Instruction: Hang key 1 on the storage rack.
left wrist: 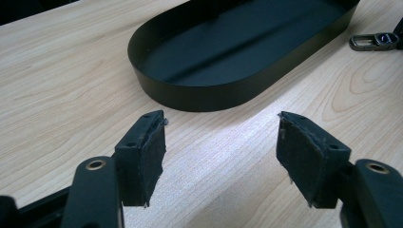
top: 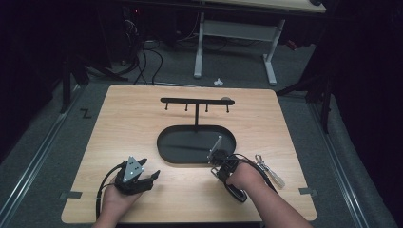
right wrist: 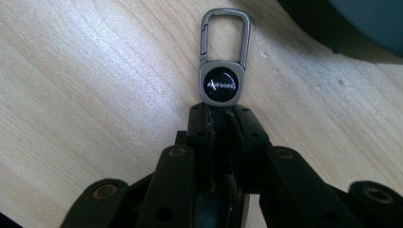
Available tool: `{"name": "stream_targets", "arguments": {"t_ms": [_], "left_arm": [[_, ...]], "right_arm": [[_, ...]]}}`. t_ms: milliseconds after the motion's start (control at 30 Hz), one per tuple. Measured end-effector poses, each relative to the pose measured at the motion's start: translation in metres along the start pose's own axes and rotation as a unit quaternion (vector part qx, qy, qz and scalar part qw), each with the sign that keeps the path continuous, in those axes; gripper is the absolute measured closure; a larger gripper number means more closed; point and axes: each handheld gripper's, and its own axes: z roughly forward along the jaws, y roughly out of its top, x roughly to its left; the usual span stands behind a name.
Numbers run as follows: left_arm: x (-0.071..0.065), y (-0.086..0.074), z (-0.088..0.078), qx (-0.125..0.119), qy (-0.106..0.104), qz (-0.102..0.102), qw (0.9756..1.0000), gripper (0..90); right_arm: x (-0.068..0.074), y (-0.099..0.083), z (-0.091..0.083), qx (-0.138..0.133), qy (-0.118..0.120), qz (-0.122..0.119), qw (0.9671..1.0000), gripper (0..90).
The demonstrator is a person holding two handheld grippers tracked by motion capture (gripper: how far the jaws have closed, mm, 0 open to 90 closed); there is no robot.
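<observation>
Keychain: grey metal carabiner clip, the snap loop at the top, below it a rounded-square plate with a round black badge bearing white lettering. It lies flat on the pale wood bench, upper centre of the right gripper view. Its lower end runs down between the pads of the right claw, which are pressed together on it; the strap part is hidden between the jaws.

In the high view the right claw sits at lower centre-right, just at the near right rim of the tray. Another keychain with a metal clip and a pale tab lies on the bench just right of the right hand.

Black oval tray, shallow wall, mid-frame in the high view; from its far side rises a black post carrying a crossbar with small hooks. The tray's dark wall fills the upper right corner of the right gripper view, near the carabiner loop but apart from it.

Left claw: spread wide, bare bench between the pads, tray wall beyond it. In the high view it rests at lower left, near the tray's left end.
</observation>
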Motion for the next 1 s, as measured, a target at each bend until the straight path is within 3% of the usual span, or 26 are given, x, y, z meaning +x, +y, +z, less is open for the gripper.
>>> {"name": "stream_targets", "arguments": {"t_ms": [167, 500, 567, 767, 1000], "left_arm": [[0.001, 0.000, -0.001, 0.000, 0.000, 0.002, 1.0000, 34.6], [0.002, -0.002, -0.004, -0.011, -0.005, -0.001, 0.9999, 34.7], [0.001, -0.002, -0.002, -0.008, -0.007, 0.007, 0.9999, 34.9], [0.002, -0.001, -0.001, -0.009, -0.008, 0.002, 0.9999, 35.0], [0.001, -0.001, 0.000, -0.007, -0.008, 0.005, 0.9999, 35.1]], "right_arm": [[0.000, 0.002, 0.000, 0.007, 0.000, 0.004, 1.0000, 79.9], [-0.001, -0.001, 0.000, -0.005, 0.002, -0.007, 1.0000, 80.5], [-0.003, -0.005, 0.000, -0.021, 0.012, -0.005, 0.9997, 80.6], [-0.009, -0.007, -0.001, -0.020, 0.027, 0.002, 0.9994, 80.6], [-0.008, -0.014, -0.019, -0.033, 0.026, 0.008, 0.9991, 80.6]]}}
